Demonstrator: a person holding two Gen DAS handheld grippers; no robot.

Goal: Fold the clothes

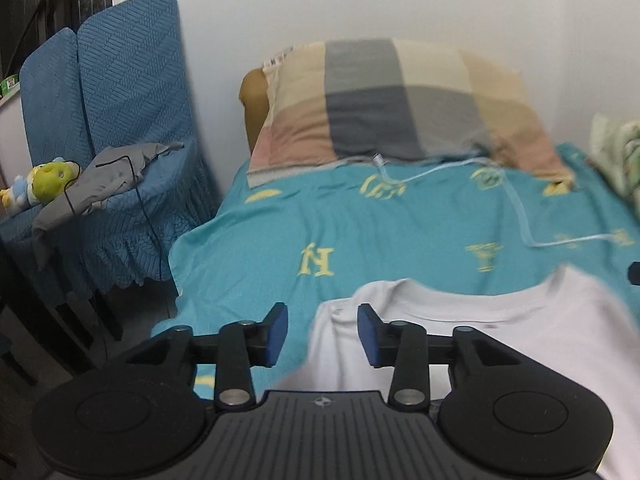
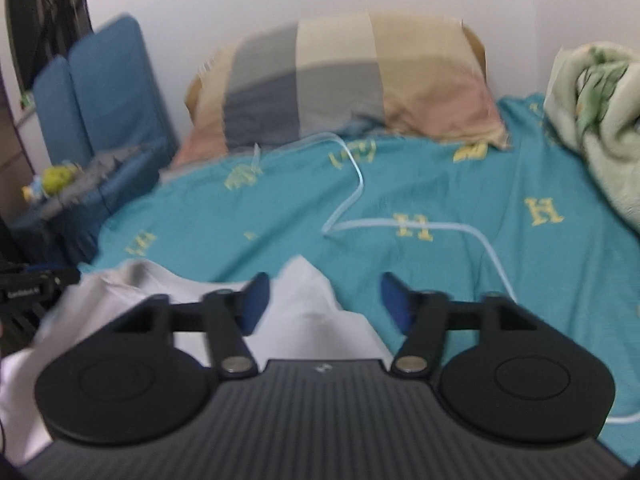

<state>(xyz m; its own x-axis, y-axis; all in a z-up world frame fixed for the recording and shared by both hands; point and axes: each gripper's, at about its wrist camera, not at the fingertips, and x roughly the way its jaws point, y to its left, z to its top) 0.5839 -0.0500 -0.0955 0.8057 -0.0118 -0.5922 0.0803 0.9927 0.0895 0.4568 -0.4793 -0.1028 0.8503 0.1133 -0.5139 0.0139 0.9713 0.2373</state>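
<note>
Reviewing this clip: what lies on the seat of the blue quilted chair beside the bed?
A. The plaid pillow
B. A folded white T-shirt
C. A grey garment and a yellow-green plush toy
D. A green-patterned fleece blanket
C: in the left wrist view a crumpled grey garment and a yellow-green plush toy rest on the blue quilted chair, while the white T-shirt lies on the teal bedsheet.

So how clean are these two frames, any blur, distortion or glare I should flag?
Left wrist view: fisheye bends the wall and corners; the white T-shirt smears at its right edge, while the left gripper stays sharp. Right wrist view: blurrier overall, pillow and blue chair soft, the right gripper crisp. Lighting is flat and dim, with no glare.
</note>
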